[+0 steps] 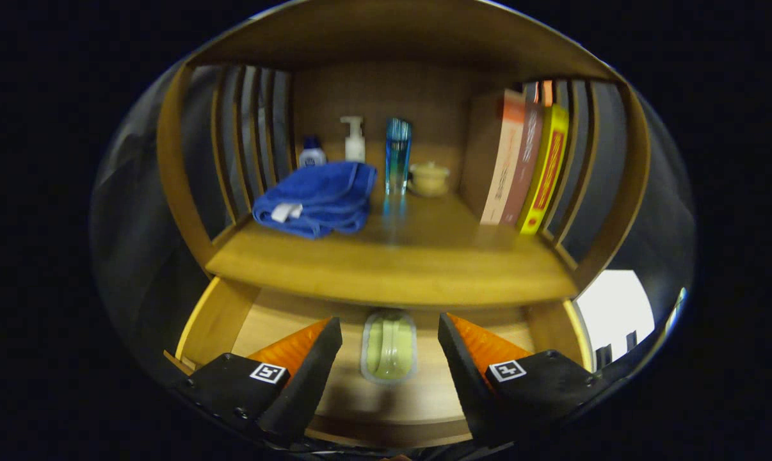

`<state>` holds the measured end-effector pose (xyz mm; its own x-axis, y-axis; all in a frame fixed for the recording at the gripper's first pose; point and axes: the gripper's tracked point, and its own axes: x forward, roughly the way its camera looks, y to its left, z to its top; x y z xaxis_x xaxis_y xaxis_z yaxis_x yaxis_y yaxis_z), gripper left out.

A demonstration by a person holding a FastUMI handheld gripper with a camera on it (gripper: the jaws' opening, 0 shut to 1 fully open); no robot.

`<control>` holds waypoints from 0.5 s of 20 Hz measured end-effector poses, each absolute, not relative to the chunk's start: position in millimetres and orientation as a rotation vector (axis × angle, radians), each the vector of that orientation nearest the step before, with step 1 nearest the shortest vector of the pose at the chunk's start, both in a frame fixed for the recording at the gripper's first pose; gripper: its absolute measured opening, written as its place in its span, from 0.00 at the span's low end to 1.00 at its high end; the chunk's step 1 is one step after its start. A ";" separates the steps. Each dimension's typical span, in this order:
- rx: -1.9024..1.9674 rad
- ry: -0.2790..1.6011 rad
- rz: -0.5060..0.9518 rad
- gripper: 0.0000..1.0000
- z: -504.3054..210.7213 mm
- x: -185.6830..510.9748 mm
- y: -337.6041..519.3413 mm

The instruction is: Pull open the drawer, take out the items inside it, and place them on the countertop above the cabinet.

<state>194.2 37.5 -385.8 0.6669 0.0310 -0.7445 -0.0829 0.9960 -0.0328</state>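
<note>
One item sits in the open drawer [232,320] — a pale green dish [389,346] — and we hover our gripper [389,358] above it, fingers spread wide either side, lined up for lifting onto the countertop [424,269].

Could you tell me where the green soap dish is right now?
The soap dish lies inside the open drawer, below the countertop, between the open gripper fingers.

Gripper [390,349]: fingers spread wide apart, nothing clamped btwn them, pointing fwd and tilted downward; both fingers level w/ each other.
</note>
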 end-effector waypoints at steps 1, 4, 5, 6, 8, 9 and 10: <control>-0.064 0.866 0.054 0.99 -399.7 193.4 34.9; -0.105 0.933 0.033 0.99 -432.1 190.5 25.6; -0.118 0.967 0.032 0.99 -445.1 187.9 24.5; -0.117 1.002 0.035 0.99 -455.6 184.3 25.7; -0.100 1.037 0.044 0.98 -468.1 183.6 32.2; -0.100 1.045 0.051 0.97 -471.1 183.6 33.1; -0.105 1.056 0.056 0.96 -473.9 182.4 33.6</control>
<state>182.4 33.6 -473.9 0.4920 -0.0043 -0.8706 -0.0965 0.9936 -0.0595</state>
